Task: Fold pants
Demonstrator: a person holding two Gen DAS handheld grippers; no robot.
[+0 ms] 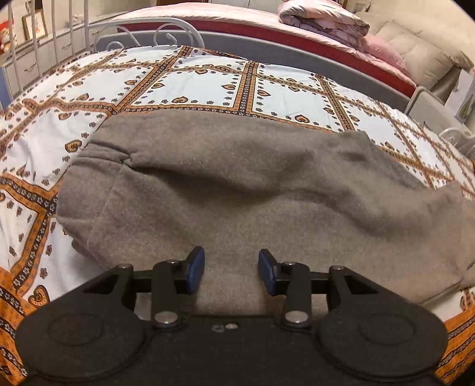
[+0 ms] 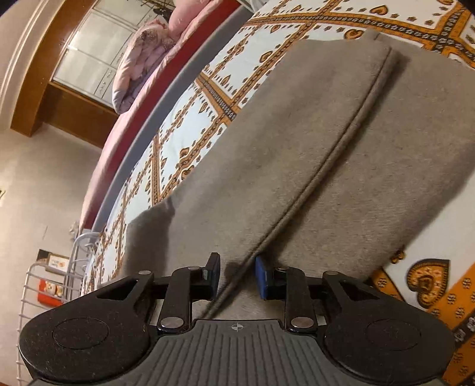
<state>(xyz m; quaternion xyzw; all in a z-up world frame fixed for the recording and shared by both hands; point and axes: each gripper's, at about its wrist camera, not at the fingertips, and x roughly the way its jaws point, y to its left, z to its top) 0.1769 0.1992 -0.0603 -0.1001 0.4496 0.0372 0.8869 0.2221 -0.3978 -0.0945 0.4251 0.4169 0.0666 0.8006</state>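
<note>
On the bed, mid-bedspread: grey fleece pants (image 1: 237,184) lie flat on the patterned bedspread (image 1: 207,86), covering its middle and reaching to the near edge.
Long axis: in the left wrist view the pants run side to side across the bed, roughly parallel to the far edge; the right end widens and runs out of frame.
Folded look: in the right wrist view a seam-like edge (image 2: 335,154) runs lengthwise from the gripper toward the far end of the fabric, one layer lying over another along it.
Left gripper (image 1: 231,270): fingers apart, blue pads (image 1: 196,268) clear of each other, hovering over the near part of the pants with nothing between them.
Right gripper (image 2: 237,276): fingers apart, set either side of that lengthwise edge at the pants' near end; whether the pads touch the cloth I cannot tell.
Far edge: a strip of bare bedspread beyond the pants, then a grey rail (image 1: 297,53) and a second bed with a pink cover (image 1: 207,14) and a rolled quilt (image 1: 323,20).
Left side: broad bare bedspread up to a white metal bed frame (image 1: 59,32).
Right corner, near: bare bedspread (image 2: 430,285) just beside the pants.
</note>
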